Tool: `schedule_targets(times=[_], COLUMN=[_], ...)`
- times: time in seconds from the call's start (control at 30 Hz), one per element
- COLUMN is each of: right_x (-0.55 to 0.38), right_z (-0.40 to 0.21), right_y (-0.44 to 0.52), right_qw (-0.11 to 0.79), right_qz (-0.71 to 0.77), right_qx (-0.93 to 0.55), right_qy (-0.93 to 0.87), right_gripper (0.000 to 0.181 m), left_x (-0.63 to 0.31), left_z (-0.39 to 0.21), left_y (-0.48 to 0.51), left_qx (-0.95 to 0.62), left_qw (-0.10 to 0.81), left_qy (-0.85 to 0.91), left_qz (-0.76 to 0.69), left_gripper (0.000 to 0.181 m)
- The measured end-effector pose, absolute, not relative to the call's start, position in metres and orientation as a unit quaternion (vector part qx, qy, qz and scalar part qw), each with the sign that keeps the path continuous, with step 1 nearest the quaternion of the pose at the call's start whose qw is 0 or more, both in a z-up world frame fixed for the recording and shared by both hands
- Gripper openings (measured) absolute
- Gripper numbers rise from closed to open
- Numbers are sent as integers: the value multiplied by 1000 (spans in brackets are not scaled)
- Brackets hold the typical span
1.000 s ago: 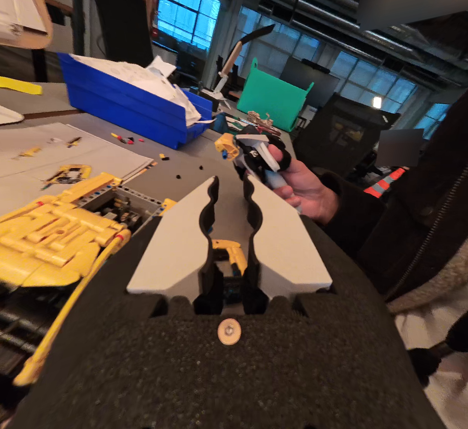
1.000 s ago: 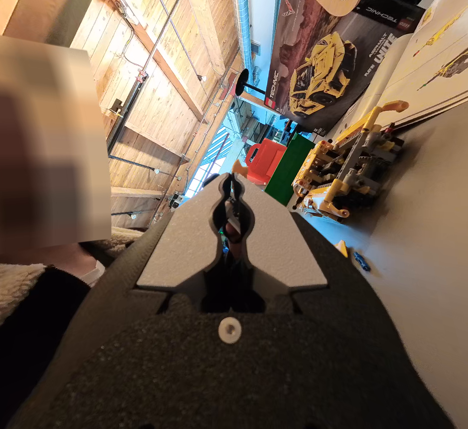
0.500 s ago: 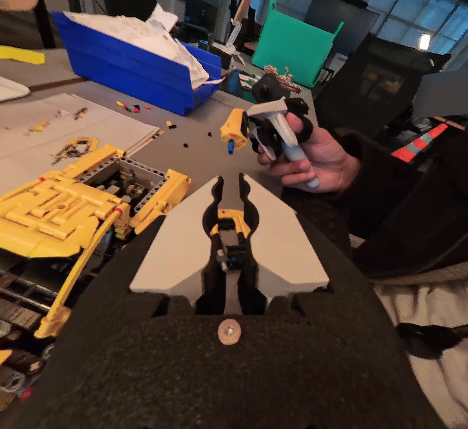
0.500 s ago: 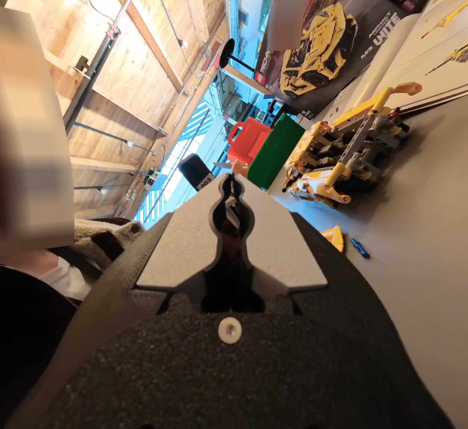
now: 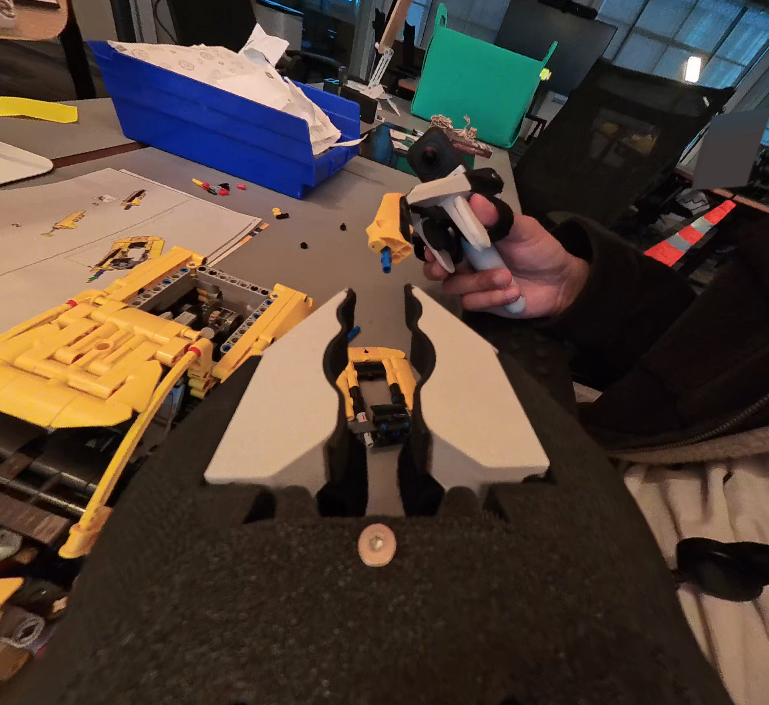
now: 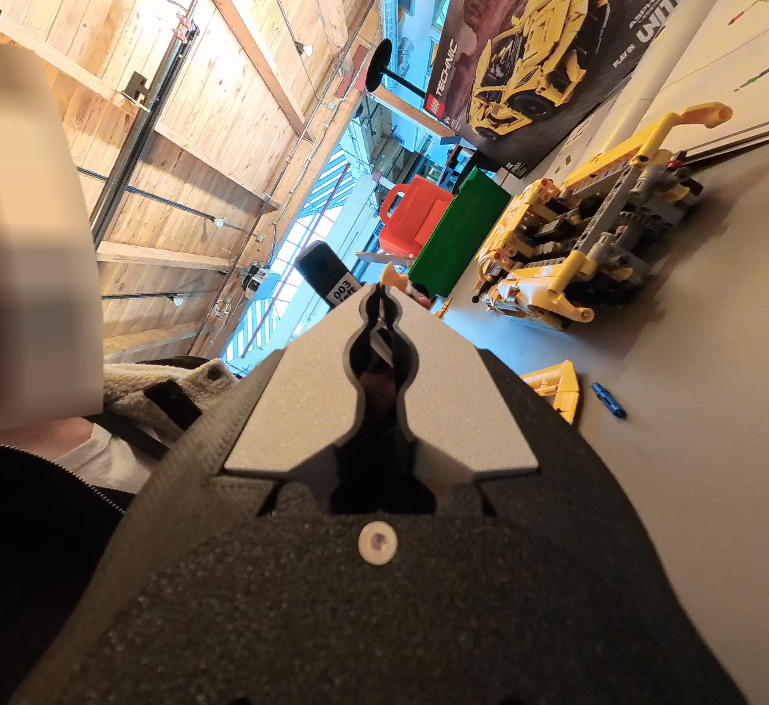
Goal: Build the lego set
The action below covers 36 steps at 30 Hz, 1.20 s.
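Yellow piece [image 5: 389,236] (left view only)

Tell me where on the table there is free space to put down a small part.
The grey table is mostly bare between the blue bin, the instruction sheet and the yellow car model; only a few tiny pins lie there. A second free strip runs past the blue pin. It is crowded around the car model and under the left gripper.

Dim daylight, fisheye warp, soft edges
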State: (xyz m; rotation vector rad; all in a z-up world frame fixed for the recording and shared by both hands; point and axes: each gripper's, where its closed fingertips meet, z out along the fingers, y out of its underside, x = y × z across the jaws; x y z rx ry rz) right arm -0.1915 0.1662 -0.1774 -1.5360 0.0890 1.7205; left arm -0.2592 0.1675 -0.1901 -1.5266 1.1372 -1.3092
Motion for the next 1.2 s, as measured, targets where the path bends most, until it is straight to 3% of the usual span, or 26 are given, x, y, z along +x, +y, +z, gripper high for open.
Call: schedule_targets(times=[1.03,1.2], right_x=[-202,-211], right_z=[-181,-183], right_y=[163,160], right_qw=[378,366], right_qz=[694,691], right_qx=[-612,-623], right_qy=[26,9], right_gripper=[1,1], left_x=[-252,-250], left_z=[-190,-193], left_y=[156,153], left_qx=[-557,-547], left_qw=[459,472], left_qy=[504,523], left_qz=[-474,-452], left_gripper=[21,13])
